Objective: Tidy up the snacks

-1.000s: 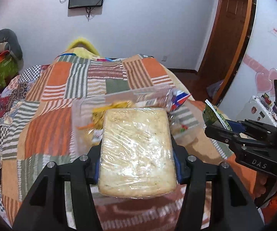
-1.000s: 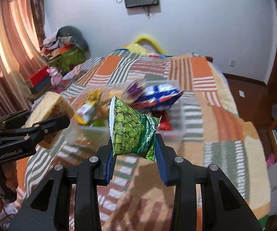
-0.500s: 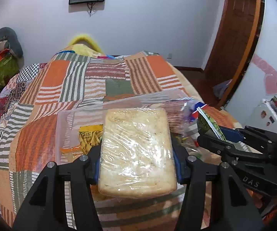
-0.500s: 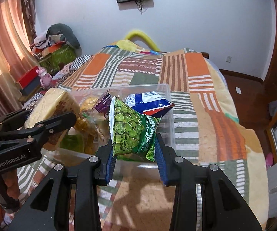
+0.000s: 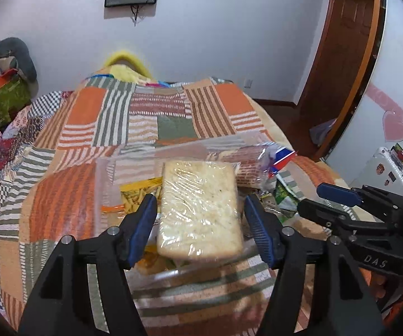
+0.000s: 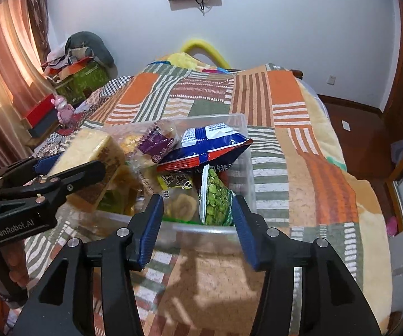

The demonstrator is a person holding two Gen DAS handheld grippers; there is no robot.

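Observation:
A clear plastic bin [image 6: 201,228] sits on the patchwork bedspread [image 6: 299,184], full of snack packs. My left gripper [image 5: 200,225] is open; the wrapped pale cake slab [image 5: 200,205] lies between its spread jaws over the bin, also seen in the right wrist view [image 6: 89,156]. My right gripper [image 6: 198,228] is open at the bin's near rim; the green pea bag [image 6: 215,198] stands free inside the bin between its fingers. A blue-white-red bag [image 6: 209,145] and a purple pack [image 6: 156,142] lie on top.
The bed's right edge drops to a wooden floor [image 6: 363,137]. A wooden door [image 5: 341,50] stands right. Boxes and clutter [image 6: 72,78] sit left of the bed by the curtain [image 6: 2,64].
Both grippers moved to the bin and opened. The cake slab and the green pea bag left the pads and now rest in the bin.

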